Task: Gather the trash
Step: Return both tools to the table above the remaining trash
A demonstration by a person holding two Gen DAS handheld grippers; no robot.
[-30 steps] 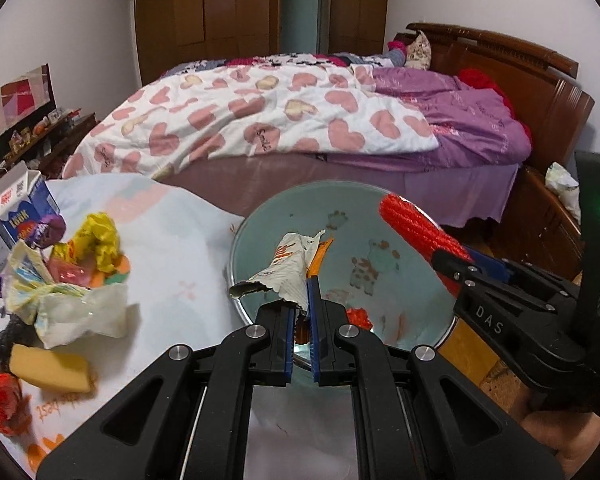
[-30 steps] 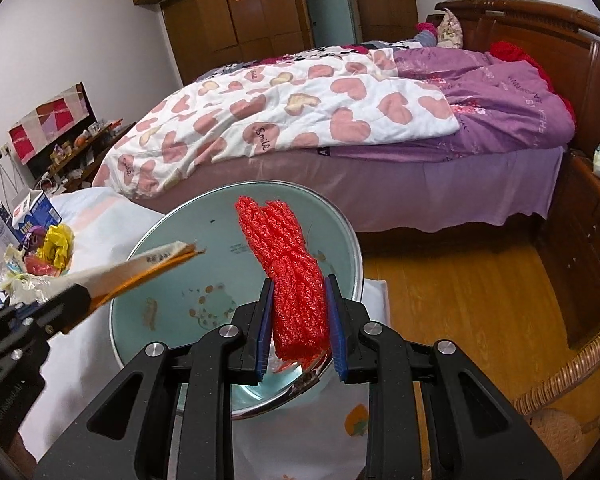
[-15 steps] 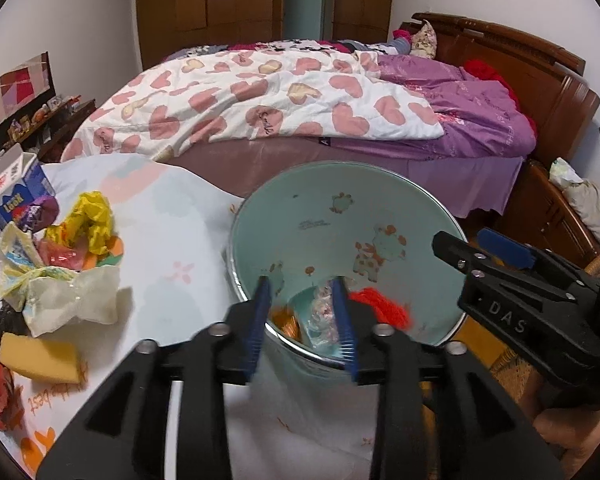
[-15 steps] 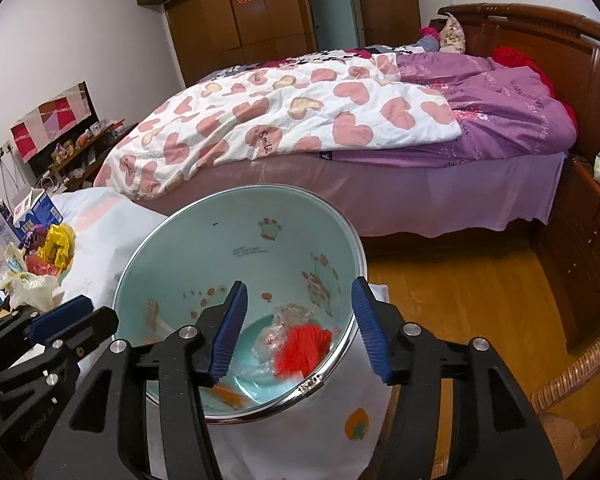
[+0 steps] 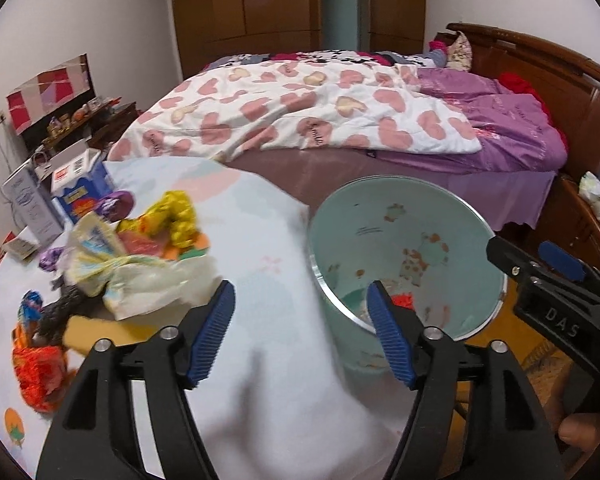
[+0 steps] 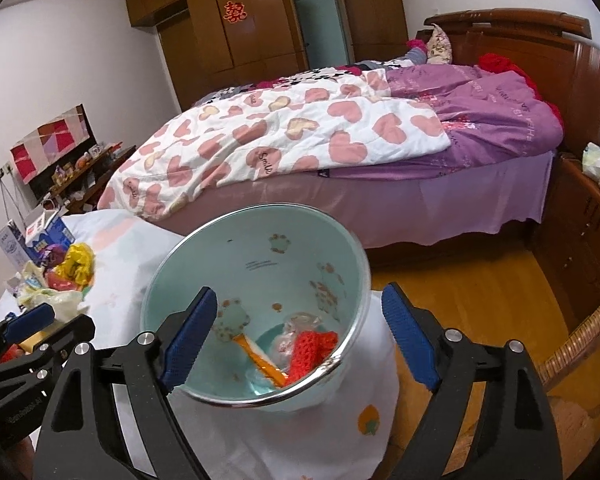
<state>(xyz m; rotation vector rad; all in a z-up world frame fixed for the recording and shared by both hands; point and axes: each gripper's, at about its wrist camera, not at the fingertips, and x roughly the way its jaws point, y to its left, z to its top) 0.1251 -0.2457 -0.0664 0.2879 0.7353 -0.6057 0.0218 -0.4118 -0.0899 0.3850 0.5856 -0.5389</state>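
The mouth of the pale green bin is open upward and wide, with nothing across it; only small trash lies at its bottom, an orange wrapper and a red knitted piece. The bin stands just beside the edge of the desk. Between the bin and the trash pile on the desk, the cloth is bare and gives free passage. Cartons close the far side behind the pile. To the right of the bin the wooden floor is free up to the bed.
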